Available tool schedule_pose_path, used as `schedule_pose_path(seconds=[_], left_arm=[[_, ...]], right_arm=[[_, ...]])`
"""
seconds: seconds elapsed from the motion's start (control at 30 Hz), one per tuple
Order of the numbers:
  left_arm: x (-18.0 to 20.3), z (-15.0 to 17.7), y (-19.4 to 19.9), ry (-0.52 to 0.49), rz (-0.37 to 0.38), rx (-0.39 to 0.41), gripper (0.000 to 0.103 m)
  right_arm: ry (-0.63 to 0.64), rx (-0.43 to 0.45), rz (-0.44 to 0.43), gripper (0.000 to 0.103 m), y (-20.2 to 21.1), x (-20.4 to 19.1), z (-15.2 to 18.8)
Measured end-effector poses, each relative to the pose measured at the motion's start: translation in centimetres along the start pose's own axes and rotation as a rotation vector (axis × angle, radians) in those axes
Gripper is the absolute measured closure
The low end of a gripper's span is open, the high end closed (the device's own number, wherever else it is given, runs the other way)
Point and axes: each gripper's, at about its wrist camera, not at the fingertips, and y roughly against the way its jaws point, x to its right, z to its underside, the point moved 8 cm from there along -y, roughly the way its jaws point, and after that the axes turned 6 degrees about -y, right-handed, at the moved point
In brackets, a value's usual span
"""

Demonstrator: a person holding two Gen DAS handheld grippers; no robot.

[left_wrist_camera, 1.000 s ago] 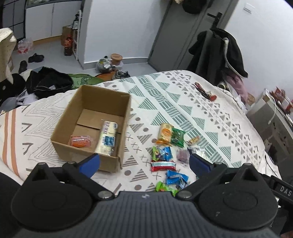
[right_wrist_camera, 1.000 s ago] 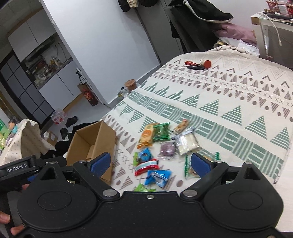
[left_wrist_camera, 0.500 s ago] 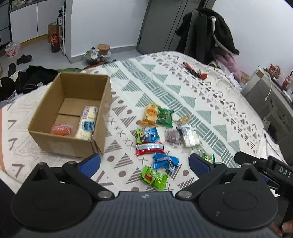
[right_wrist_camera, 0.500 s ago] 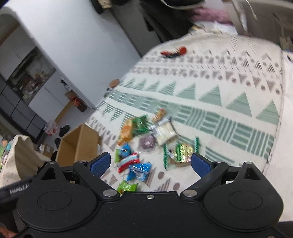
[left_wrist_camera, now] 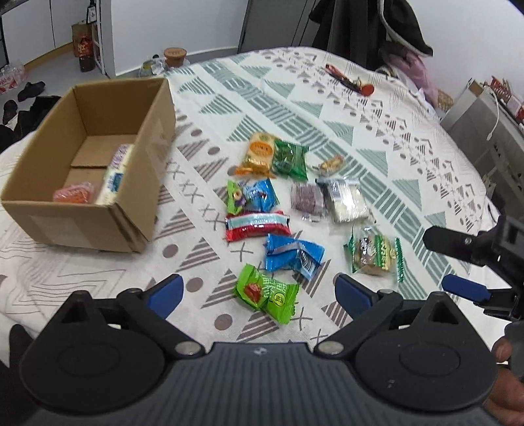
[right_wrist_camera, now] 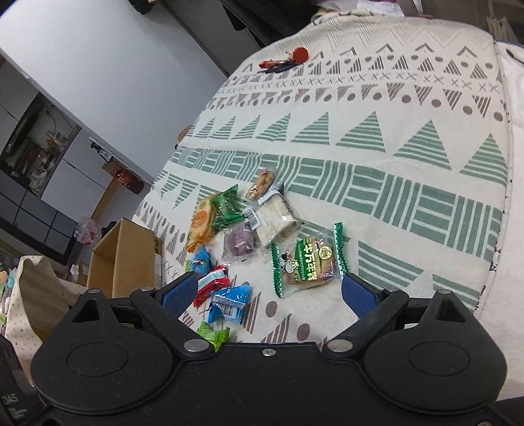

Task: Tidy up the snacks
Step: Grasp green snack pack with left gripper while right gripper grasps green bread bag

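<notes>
Several wrapped snacks lie in a loose cluster on the patterned bed cover (left_wrist_camera: 376,137). My left gripper (left_wrist_camera: 258,293) is open, empty, just above a bright green packet (left_wrist_camera: 267,293); a blue packet (left_wrist_camera: 293,255) and a red one (left_wrist_camera: 257,226) lie beyond. An open cardboard box (left_wrist_camera: 98,157) at the left holds an orange packet (left_wrist_camera: 73,193) and a long pale one (left_wrist_camera: 116,173). My right gripper (right_wrist_camera: 270,291) is open and empty, hovering near a green-edged biscuit packet (right_wrist_camera: 308,262), which also shows as the packet (left_wrist_camera: 373,255) in the left wrist view.
A red key bundle (left_wrist_camera: 352,80) lies far back on the bed. The bed's right edge (right_wrist_camera: 501,229) drops off close to the biscuit packet. Dark clothes hang by the door (left_wrist_camera: 370,29); shoes and clutter cover the floor at left (left_wrist_camera: 29,88). A spotted bag (right_wrist_camera: 36,295) stands by the box.
Both grippers have moved forward and lower toward the snack cluster. The left view swung right, away from the box; the right gripper now hangs over the biscuit packet. Both stay open.
</notes>
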Motion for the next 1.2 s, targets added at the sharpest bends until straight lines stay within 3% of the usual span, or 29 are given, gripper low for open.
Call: schedule_pose_path(seconds=[0.37,0.53,0.63,0.77,0.83,1.0,1.2], left_arm=[[0.3,0.7,-4.9,-0.01,-0.012,-0.084,0.011],[0.2,1.5,-7.3,0.003,-0.005,-0.153,0.032],[0.2,1.5,-7.5,-0.029,-0.039,-0.141,0.048],[-0.2,1.1,-7.4,-0.023,-0.046,-0.151,0.055],[-0.4,0.7,-7.2,-0.017,-0.042,-0.143,0.063],[-1.0,0.1,-6.8,0.02,-0.035,-0.116,0.068],[-1.7,-0.2,-6.0,0.047,-0.02,-0.093,0.068]], right_arm=[[-0.022,-0.048,0.037,0.005,-3.0,1.2,-0.6],[-0.029,-0.077,0.067,0.0,-4.6,2.1,-1.0],[-0.024,-0.087,0.084,0.0,-5.4,2.5,-1.1],[0.005,-0.098,0.125,0.0,-6.6,2.6,-1.2],[0.037,-0.1,0.154,0.0,-7.2,2.4,-1.2],[0.159,-0.107,0.227,0.0,-8.7,1.2,-0.9],[0.189,-0.117,0.273,0.0,-9.3,1.6,-0.9]])
